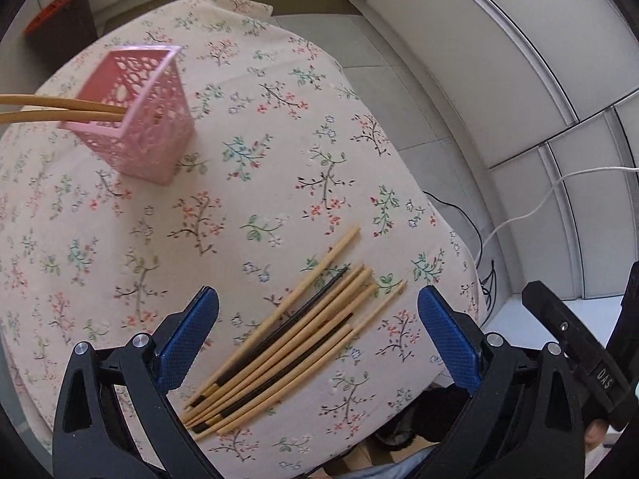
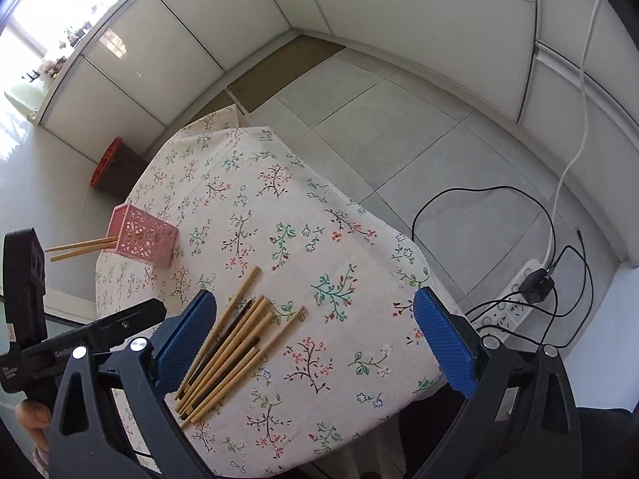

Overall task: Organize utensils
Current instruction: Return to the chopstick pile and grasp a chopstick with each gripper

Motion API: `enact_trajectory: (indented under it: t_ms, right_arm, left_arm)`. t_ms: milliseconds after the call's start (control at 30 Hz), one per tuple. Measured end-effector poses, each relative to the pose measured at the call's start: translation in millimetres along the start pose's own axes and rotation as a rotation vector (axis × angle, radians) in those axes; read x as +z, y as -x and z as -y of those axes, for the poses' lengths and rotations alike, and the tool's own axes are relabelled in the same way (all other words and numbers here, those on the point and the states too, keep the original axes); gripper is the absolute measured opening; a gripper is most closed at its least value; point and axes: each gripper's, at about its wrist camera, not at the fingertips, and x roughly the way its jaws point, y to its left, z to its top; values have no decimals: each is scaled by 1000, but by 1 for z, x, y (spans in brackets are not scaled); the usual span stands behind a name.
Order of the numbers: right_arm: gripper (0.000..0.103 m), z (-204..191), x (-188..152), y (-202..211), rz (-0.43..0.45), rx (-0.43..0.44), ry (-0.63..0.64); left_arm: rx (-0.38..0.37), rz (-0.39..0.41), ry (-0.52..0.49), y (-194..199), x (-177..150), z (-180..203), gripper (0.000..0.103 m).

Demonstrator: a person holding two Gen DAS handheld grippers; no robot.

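Several bamboo chopsticks (image 1: pixel 295 331), some with dark parts, lie in a loose bundle on the floral tablecloth (image 1: pixel 247 183). My left gripper (image 1: pixel 317 319) hovers above the bundle, open, nothing between its blue pads. A pink lattice holder (image 1: pixel 147 119) stands at the far left with two chopsticks (image 1: pixel 48 109) leaning out of it. In the right wrist view the bundle of chopsticks (image 2: pixel 235 343) lies by the left blue pad of my right gripper (image 2: pixel 313 325), which is open and holds nothing. The pink holder (image 2: pixel 145 237) stands further back on the left.
The small cloth-covered table (image 2: pixel 279 207) drops off on all sides to a tiled floor. A power strip (image 2: pixel 515 303) with black and white cables lies on the floor at the right. A brown bin with an orange rim (image 2: pixel 116 167) stands behind the table. White cabinets line the walls.
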Motion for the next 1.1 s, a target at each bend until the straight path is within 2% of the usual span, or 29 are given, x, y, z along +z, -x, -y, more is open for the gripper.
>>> enact_trajectory:
  t_ms: [67, 133, 200, 267, 333, 433, 500, 533, 567, 800, 1100]
  right_arm:
    - [96, 9, 3, -3, -7, 0, -27]
    - [96, 16, 7, -6, -21, 4, -56]
    - [96, 24, 9, -10, -38, 12, -93]
    - [96, 30, 11, -14, -60, 22, -130]
    - [96, 35, 12, -19, -80, 32, -160]
    - [96, 36, 10, -24, -105, 30, -165]
    - [96, 32, 8, -26, -114, 22, -152]
    - [96, 30, 7, -27, -118, 19, -143]
    - [96, 26, 5, -27, -122, 12, -131]
    - [96, 10, -8, -44, -205, 1, -98]
    - [96, -5, -17, -58, -242, -20, -92]
  left_arm:
    - [-6, -44, -9, -19, 9, 9, 95]
    - [21, -90, -35, -38, 17, 19, 93]
    - [65, -131, -70, -56, 21, 27, 82]
    - [96, -175, -83, -73, 21, 28, 57]
    - [111, -208, -85, -86, 21, 24, 51]
    - [128, -205, -91, -93, 20, 19, 45]
    - [138, -176, -109, -90, 20, 19, 33]
    - [143, -171, -116, -91, 21, 18, 23]
    - [158, -165, -124, -91, 21, 17, 18]
    - [156, -119, -151, -87, 20, 11, 13]
    - [100, -22, -21, -41, 21, -34, 6]
